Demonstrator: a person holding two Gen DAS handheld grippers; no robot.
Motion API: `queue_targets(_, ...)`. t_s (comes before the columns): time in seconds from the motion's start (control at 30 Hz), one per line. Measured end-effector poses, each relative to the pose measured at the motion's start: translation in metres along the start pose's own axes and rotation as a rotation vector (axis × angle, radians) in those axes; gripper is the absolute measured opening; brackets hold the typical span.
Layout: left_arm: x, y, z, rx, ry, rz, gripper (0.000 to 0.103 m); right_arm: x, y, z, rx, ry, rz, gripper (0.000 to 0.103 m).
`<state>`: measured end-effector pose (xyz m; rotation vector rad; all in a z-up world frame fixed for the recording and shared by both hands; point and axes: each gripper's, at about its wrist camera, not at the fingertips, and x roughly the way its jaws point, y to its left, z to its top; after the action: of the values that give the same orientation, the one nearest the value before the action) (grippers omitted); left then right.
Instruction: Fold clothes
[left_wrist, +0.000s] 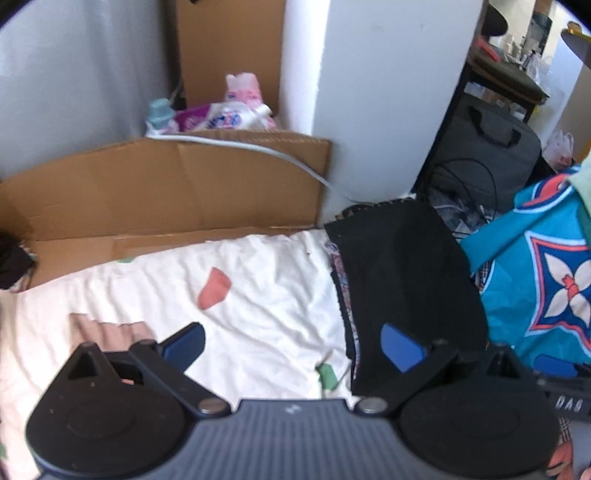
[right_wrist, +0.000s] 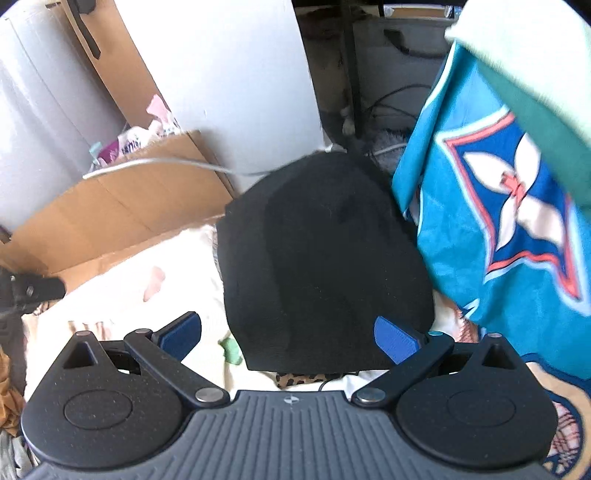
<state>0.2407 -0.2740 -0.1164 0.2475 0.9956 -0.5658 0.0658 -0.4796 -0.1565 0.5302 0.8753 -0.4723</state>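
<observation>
A black garment (right_wrist: 325, 258) lies folded on the bed (left_wrist: 258, 295); beside it the teal cloth (right_wrist: 480, 221) looks unfolded. Left tongs (left_wrist: 293, 345) and right tongs (right_wrist: 288, 339) gape wide, empty.

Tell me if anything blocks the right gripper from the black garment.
Nothing visible does. The right gripper is open, and the black garment lies directly ahead on the white sheet, its near edge between the fingers. The teal patterned cloth hangs off to the right.
</observation>
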Motion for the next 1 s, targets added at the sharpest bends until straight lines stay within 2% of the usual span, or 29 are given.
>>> queue_targets(0.17,-0.044,0.011,-0.003,-0.068,0.012,0.026,0.103,-0.036,0.018,0.013,-0.031,0.026,0.006,0.103)
queue_targets(0.33,-0.091,0.02,-0.008,-0.093,-0.016,0.044,0.103,-0.071,0.037,0.024,-0.063,0.052,0.021,0.103)
queue_targets(0.63,-0.176,0.051,-0.026,-0.184,-0.045,0.071,0.103,-0.152,0.083,0.043,-0.083,-0.008,0.067,0.103)
queue_targets(0.83,-0.224,0.074,-0.047,-0.216,-0.093,0.1,0.103,-0.182,0.112,0.036,-0.102,-0.027,0.121,0.103)
queue_targets(1.0,-0.243,0.085,-0.071,-0.229,-0.111,0.136,0.103,-0.197,0.138,0.016,-0.15,-0.028,0.156,0.103)
